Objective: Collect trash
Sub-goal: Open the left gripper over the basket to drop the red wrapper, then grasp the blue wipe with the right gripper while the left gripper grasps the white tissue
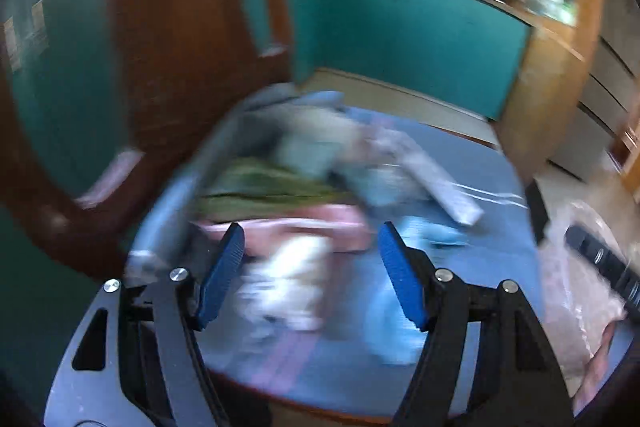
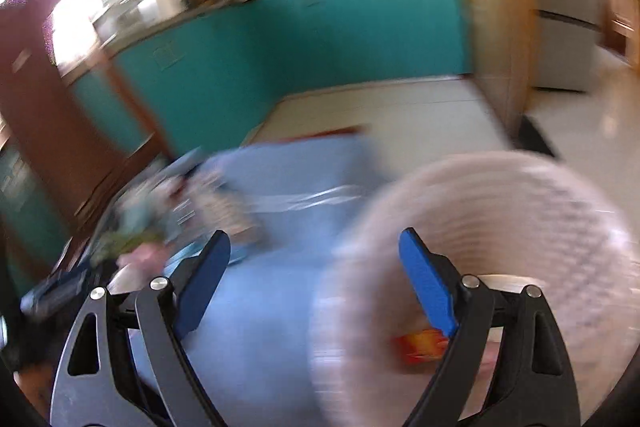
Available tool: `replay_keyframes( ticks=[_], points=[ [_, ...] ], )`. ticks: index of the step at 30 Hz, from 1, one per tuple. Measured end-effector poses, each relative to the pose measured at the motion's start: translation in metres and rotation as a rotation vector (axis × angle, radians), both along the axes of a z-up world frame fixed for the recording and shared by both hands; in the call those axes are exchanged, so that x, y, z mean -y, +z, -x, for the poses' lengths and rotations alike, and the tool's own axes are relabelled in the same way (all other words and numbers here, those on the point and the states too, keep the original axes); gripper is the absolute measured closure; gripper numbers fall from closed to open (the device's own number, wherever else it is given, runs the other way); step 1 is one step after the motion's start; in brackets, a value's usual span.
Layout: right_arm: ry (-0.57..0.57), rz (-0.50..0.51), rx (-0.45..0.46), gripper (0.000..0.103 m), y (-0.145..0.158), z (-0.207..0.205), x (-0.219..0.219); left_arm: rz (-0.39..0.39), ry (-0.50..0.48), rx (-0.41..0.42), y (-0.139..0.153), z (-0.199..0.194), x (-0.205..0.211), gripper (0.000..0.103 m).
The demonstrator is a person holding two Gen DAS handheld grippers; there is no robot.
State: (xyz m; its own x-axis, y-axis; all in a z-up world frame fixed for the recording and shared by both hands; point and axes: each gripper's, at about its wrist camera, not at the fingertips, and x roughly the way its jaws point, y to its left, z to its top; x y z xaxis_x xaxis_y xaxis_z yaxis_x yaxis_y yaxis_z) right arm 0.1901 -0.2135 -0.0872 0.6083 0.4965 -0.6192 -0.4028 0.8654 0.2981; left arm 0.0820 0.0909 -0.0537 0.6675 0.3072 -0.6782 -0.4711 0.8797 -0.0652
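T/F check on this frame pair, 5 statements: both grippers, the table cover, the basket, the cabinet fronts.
1. The left gripper has its blue-padded fingers spread, with nothing clamped between them. True.
2. The right gripper is shut on a wrapper. False: its fingers stand apart with only the cover showing between them.
3. The table carries a light blue cloth cover. True.
4. The pale pink slotted plastic basket is empty. False: a red and orange packet lies inside it.
5. The cabinet fronts behind the table are white. False: they are teal.
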Motion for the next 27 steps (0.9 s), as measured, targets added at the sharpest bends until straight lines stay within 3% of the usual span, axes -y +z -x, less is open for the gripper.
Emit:
replay_keyframes(
  ticks=[5,11,13,14,16,27],
  points=[
    [0.204,0.095,-0.003,0.036,-0.027,0.011,-0.094,0.016,0.041,-0.026,-0.008,0.016,-0.025,0.032],
    [0.247,0.209,-0.038,0.036,-0.06,0.005,-0.15,0.023,0.025,-0.047,-0.016,0.022,-0.026,0.028],
    [0.25,0.253,-0.035,0.044,-0.069,0.006,-0.159,0.031,0.014,-0.047,-0.018,0.022,-0.026,0.027],
    [0.256,0.261,-0.043,0.06,-0.071,0.005,-0.157,0.034,0.006,-0.05,-0.02,0.022,-0.026,0.026],
    [0.256,0.249,-0.047,0.075,-0.068,0.005,-0.152,0.037,-0.011,-0.054,-0.023,0.021,-0.023,0.024],
    [0.175,0.163,-0.103,0.076,-0.036,-0.002,-0.068,0.082,-0.084,-0.129,-0.064,-0.018,-0.006,0.024]
  ],
)
